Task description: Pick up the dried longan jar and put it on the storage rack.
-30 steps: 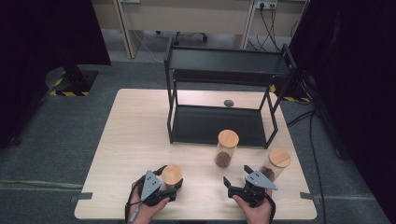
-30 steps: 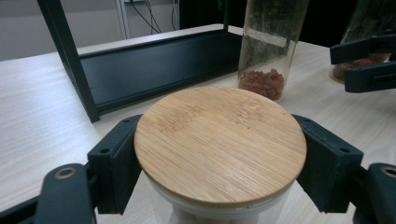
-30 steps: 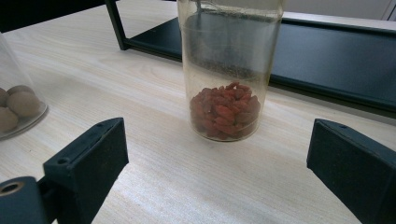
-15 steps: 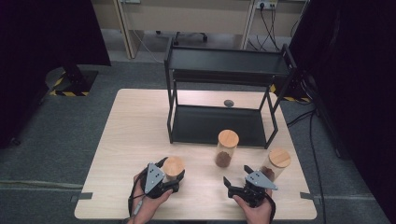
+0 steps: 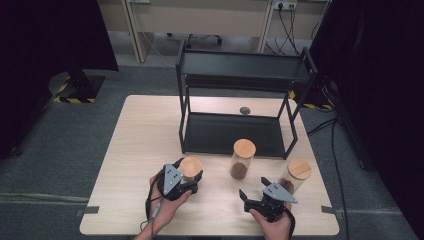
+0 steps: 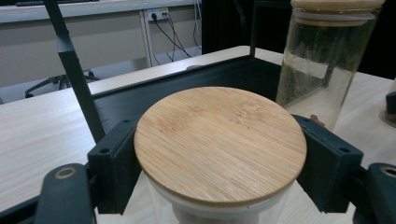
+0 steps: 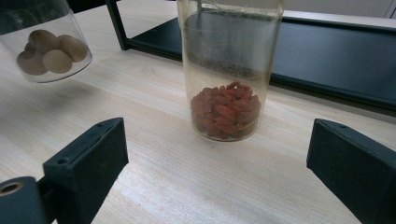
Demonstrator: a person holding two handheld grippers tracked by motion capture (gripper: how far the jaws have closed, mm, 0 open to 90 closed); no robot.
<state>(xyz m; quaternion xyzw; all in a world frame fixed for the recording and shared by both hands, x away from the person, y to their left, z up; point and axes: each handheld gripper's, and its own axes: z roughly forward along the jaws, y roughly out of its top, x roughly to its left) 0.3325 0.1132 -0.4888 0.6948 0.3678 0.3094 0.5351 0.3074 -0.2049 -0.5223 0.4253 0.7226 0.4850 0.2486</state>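
My left gripper [image 5: 186, 176] is shut on a short glass jar with a bamboo lid [image 5: 190, 166], near the table's front left of centre. In the left gripper view both black jaws press the jar's sides just under the lid [image 6: 219, 144]. In the right gripper view this jar [image 7: 44, 46] hangs above the table and holds several pale round pieces. A taller lidded jar with red dried berries [image 5: 243, 160] stands mid-table. My right gripper [image 5: 253, 189] rests open in front of it, its jaws wide apart [image 7: 215, 154] with nothing between them.
A black two-level rack [image 5: 240, 75] stands at the back of the wooden table [image 5: 140, 130]. A third lidded jar [image 5: 299, 172] stands beside the right hand. A small dark round object [image 5: 245, 110] lies behind the rack's lower shelf.
The left gripper has risen with its jar and carried it away from the person, toward the rack. The right gripper has stayed where it was.
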